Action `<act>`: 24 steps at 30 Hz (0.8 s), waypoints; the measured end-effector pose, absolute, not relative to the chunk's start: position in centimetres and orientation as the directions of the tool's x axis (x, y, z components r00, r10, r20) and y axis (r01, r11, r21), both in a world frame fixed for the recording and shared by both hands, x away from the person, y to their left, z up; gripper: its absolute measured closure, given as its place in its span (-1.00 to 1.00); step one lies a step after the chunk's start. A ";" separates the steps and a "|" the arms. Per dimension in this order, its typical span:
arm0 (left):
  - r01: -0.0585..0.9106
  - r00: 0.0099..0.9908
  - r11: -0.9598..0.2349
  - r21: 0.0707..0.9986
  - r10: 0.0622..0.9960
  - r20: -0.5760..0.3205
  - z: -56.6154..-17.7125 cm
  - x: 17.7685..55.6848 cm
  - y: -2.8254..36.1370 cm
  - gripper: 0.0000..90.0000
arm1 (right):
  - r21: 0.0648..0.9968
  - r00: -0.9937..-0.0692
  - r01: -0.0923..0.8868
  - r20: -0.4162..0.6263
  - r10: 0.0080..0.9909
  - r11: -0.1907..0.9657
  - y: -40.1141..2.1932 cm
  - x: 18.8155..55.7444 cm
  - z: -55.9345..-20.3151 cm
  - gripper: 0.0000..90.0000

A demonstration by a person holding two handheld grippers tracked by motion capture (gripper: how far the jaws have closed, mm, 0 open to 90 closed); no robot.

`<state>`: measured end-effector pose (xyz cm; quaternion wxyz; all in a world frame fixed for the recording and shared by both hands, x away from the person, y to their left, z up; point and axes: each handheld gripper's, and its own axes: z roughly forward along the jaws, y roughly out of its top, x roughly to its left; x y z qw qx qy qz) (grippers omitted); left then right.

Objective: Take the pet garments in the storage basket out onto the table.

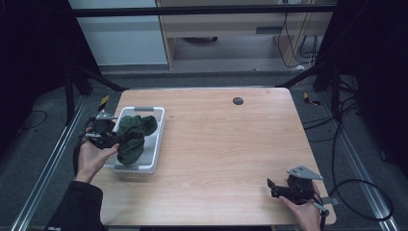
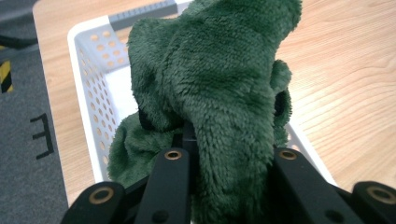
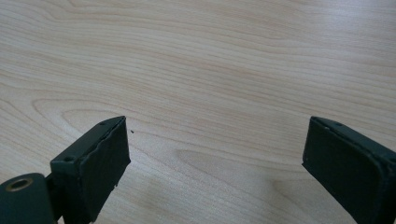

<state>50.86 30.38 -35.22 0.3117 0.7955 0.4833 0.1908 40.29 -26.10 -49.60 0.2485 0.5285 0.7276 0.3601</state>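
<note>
While the left hand-held gripper (image 2: pixel 224 154) is clamped on the green plush cloth (image 1: pixel 132 137) bunched over the white basket (image 1: pixel 156 144), we should lift straight up until its hanging end, probably trailing inside, clears the rim; the right hand-held gripper (image 3: pixel 215 154) rests apart.

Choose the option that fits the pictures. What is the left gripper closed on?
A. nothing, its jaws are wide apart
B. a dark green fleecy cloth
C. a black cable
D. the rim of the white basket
B: in the left gripper view the left gripper has its jaws clamped on the dark green cloth, which bunches over the white basket.
</note>
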 end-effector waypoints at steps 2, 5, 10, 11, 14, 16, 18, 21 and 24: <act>0.640 0.467 -0.344 0.688 0.884 0.007 -34.6 50.5 30.3 0.68 | 0.788 -0.319 0.589 0.021 0.948 0.181 -26.1 40.3 -49.6 -0.84; 0.627 0.474 -0.347 0.697 0.881 0.012 -33.8 50.0 30.2 0.68 | 0.789 -0.317 0.588 0.020 0.948 0.180 -26.1 40.3 -49.5 -0.84; 0.604 0.493 -0.358 0.712 0.870 0.020 -32.7 49.1 29.9 0.68 | 0.794 -0.314 0.584 0.028 0.949 0.169 -26.1 40.2 -49.4 -0.84; 0.600 0.501 -0.365 0.712 0.865 0.021 -32.4 48.9 29.8 0.68 | 0.797 -0.315 0.578 0.019 0.949 0.176 -26.1 40.2 -49.4 -0.84; 0.587 0.512 -0.370 0.720 0.859 0.024 -31.9 48.4 29.6 0.68 | 0.801 -0.314 0.573 0.018 0.949 0.174 -26.1 40.2 -49.4 -0.84; 0.581 0.520 -0.378 0.721 0.854 0.028 -31.6 48.1 29.5 0.68 | 0.803 -0.314 0.570 0.018 0.949 0.174 -26.1 40.2 -49.4 -0.84; 0.575 0.529 -0.380 0.724 0.848 0.025 -31.3 47.8 29.3 0.68 | 0.806 -0.314 0.566 0.015 0.949 0.174 -26.1 40.2 -49.4 -0.84; 0.567 0.542 -0.389 0.726 0.840 0.028 -31.0 47.5 29.0 0.68 | 0.812 -0.312 0.559 0.017 0.950 0.169 -26.2 40.1 -49.3 -0.84; 0.555 0.561 -0.405 0.726 0.827 0.033 -30.7 47.1 28.4 0.68 | 0.815 -0.311 0.554 0.013 0.950 0.170 -26.2 40.1 -49.2 -0.84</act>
